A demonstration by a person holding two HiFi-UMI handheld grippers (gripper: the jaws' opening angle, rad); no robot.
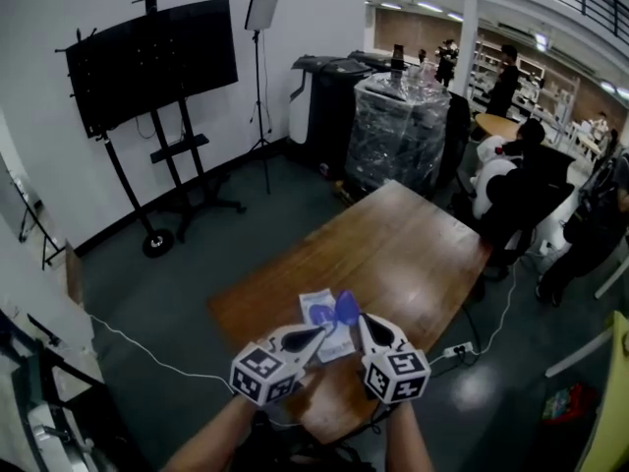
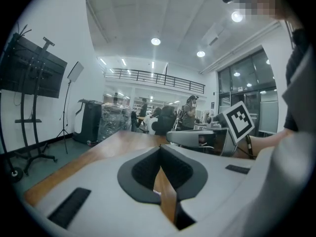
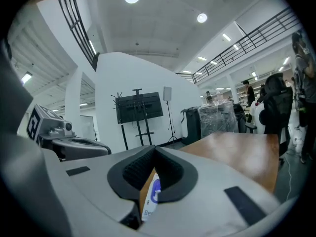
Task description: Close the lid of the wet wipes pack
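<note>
While the blue lid [image 1: 346, 308] stands flipped up, the wet wipes pack [image 1: 322, 324] lies on the tabletop [image 1: 413, 254], so closing is not yet done. Your left hand-held gripper [image 1: 316, 335] and right hand-held gripper [image 1: 365, 321] flank it, jaws nearly together, holding nothing.

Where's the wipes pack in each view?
Head view: wipes pack on the table's near end, between the left gripper and right gripper, blue lid raised.
Left gripper view: not clearly in it; only table wood shows in the slit.
Right gripper view: low centre, a white-and-blue sliver in the slit.
Shared landmark: the TV on its stand.
</note>
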